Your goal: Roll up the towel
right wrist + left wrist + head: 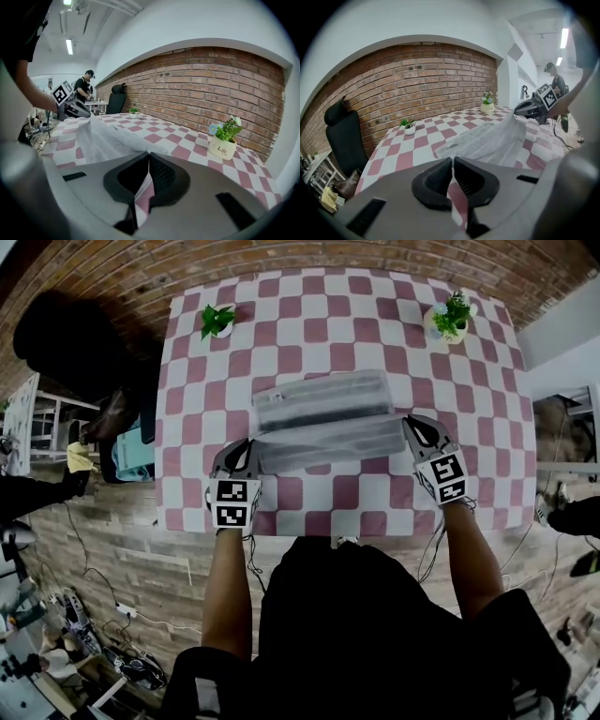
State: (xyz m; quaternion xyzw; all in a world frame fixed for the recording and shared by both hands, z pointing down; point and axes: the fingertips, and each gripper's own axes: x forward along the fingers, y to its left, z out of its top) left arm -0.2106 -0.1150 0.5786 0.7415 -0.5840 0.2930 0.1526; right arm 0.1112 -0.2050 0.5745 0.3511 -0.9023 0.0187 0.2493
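A light grey towel (323,413) lies across the middle of the red-and-white checked table (309,324), with its near edge lifted off the cloth. My left gripper (246,457) is shut on the towel's near left corner. My right gripper (412,429) is shut on the near right corner. In the left gripper view the towel (487,139) rises from the table up to the right gripper (528,108), while the left gripper (453,168) has its pads together. In the right gripper view the towel (105,138) slopes up to the left gripper (75,108), and the right gripper (148,165) is pinched shut.
A small green plant in a white pot (217,321) stands at the far left corner, and a flowering plant in a cream pot (451,317) at the far right. A black chair (70,334) is left of the table, a brick wall behind it. A person (555,84) stands in the background.
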